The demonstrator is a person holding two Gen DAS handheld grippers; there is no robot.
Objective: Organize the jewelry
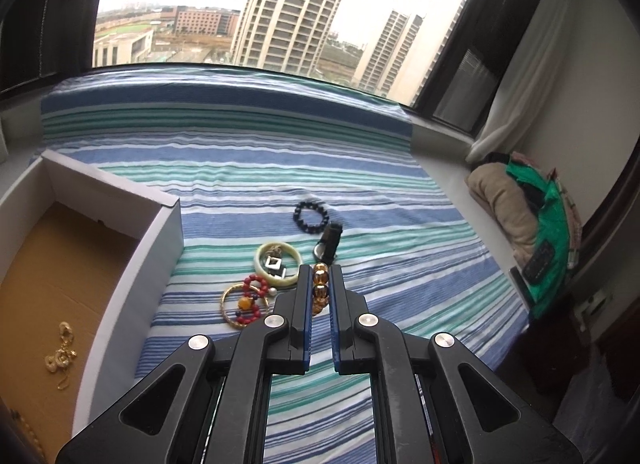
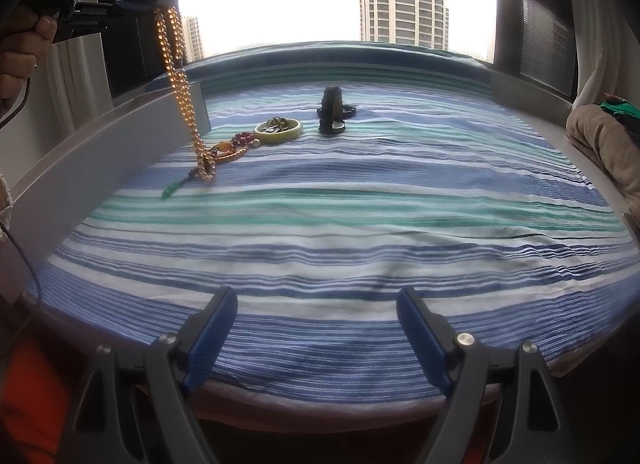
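My left gripper (image 1: 320, 270) is shut on an amber bead necklace (image 1: 321, 290). In the right wrist view the left gripper (image 2: 150, 6) is raised at upper left and the amber necklace (image 2: 182, 96) hangs from it down to the striped cloth (image 2: 360, 216). Below lie a red bead bracelet with a gold ring (image 1: 248, 302), a pale jade bangle (image 1: 277, 260), a black bead bracelet (image 1: 312, 216) and a black watch (image 1: 330, 242). A cardboard box (image 1: 132, 276) at left holds a gold chain (image 1: 60, 356). My right gripper (image 2: 316, 296) is open and empty, low over the near cloth.
The striped cloth covers a window ledge. Folded clothes (image 1: 520, 216) lie at the right end. The window and dark frames stand behind. A green pendant (image 2: 170, 190) lies by the necklace's lower end.
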